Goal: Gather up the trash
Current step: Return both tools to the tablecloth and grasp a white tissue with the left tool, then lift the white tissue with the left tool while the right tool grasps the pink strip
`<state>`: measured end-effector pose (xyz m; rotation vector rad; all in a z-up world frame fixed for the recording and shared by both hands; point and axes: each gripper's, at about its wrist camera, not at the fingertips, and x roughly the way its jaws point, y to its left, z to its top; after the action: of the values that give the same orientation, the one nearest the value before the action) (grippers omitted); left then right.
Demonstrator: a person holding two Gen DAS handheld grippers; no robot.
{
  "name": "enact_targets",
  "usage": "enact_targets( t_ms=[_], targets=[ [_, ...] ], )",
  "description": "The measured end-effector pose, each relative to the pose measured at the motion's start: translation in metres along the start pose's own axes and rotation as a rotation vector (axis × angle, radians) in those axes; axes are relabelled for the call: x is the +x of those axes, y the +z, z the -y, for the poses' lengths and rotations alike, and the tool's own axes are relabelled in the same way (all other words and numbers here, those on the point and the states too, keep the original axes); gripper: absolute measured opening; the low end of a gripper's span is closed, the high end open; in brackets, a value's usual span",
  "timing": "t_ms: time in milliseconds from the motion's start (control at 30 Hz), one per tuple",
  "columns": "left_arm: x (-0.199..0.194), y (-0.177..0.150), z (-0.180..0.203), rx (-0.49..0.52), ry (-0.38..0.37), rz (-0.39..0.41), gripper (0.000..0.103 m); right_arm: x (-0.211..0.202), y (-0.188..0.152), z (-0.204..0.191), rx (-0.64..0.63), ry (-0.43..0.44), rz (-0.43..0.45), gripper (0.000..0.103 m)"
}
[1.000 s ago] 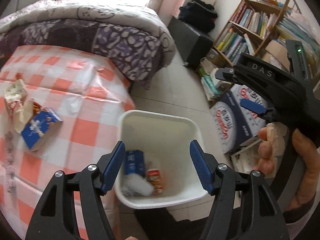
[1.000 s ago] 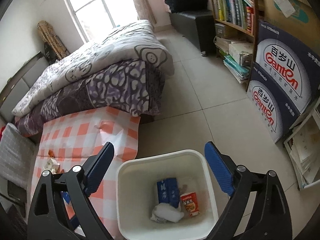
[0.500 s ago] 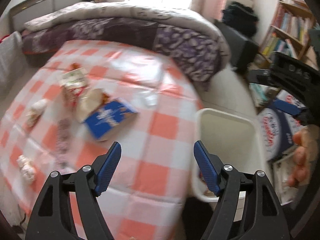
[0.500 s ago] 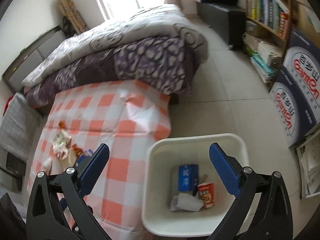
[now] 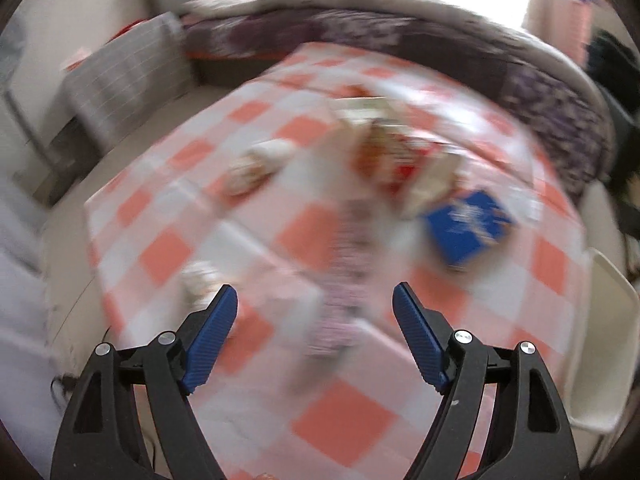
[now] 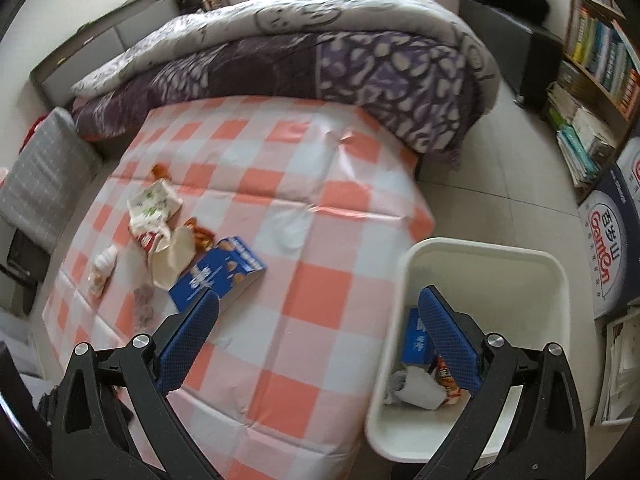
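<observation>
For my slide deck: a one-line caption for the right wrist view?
Open right claw above checked table, blue box and wrappers beside white bin.

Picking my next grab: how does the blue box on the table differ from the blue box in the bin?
The blue box on the table lies flat on the checked cloth, fully in view, beside torn wrappers. The blue box in the bin stands against the white bin wall, partly hidden by the right gripper, so it is already collected. Relative size cannot be judged. Both are blue with white print.
</observation>
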<state>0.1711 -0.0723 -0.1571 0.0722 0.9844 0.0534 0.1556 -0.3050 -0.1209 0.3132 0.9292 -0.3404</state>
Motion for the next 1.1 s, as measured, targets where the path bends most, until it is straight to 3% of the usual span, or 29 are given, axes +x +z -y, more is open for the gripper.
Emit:
enact_targets(
  t_ms=[133,300,367,467,500,533,667,833,1100],
  targets=[
    [0.021,0.002,-0.032,-0.091,0.066,-0.046,0.078,0.011,-0.006,-0.023,-0.031,0.015,-0.026,0.096],
    [0.043,0.001,-0.059,-0.157,0.083,-0.098,0.077,0.024,-0.014,-0.055,-0.086,0.042,-0.061,0.096],
    [0.049,0.002,-0.069,-0.183,0.049,-0.12,0.071,0.03,-0.017,-0.068,-0.106,0.056,-0.077,0.096],
    [0.061,0.0,-0.077,-0.196,0.019,-0.175,0.055,0.041,-0.024,-0.085,-0.131,0.075,-0.117,0.096],
    [0.066,-0.001,-0.079,-0.199,0.006,-0.196,0.043,0.046,-0.027,-0.091,-0.137,0.084,-0.135,0.096],
    [0.069,-0.002,-0.082,-0.206,-0.012,-0.215,0.042,0.051,-0.03,-0.097,-0.142,0.094,-0.155,0.096],
    [0.06,0.002,-0.089,-0.207,-0.021,-0.174,0.039,0.064,-0.043,-0.121,-0.173,0.119,-0.202,0.096],
    [0.039,0.016,-0.11,-0.279,-0.052,-0.115,0.039,0.075,-0.057,-0.148,-0.236,0.122,-0.217,0.096],
    [0.022,0.032,-0.133,-0.314,-0.042,-0.039,0.039,0.094,-0.074,-0.189,-0.317,0.116,-0.219,0.091]
  ],
)
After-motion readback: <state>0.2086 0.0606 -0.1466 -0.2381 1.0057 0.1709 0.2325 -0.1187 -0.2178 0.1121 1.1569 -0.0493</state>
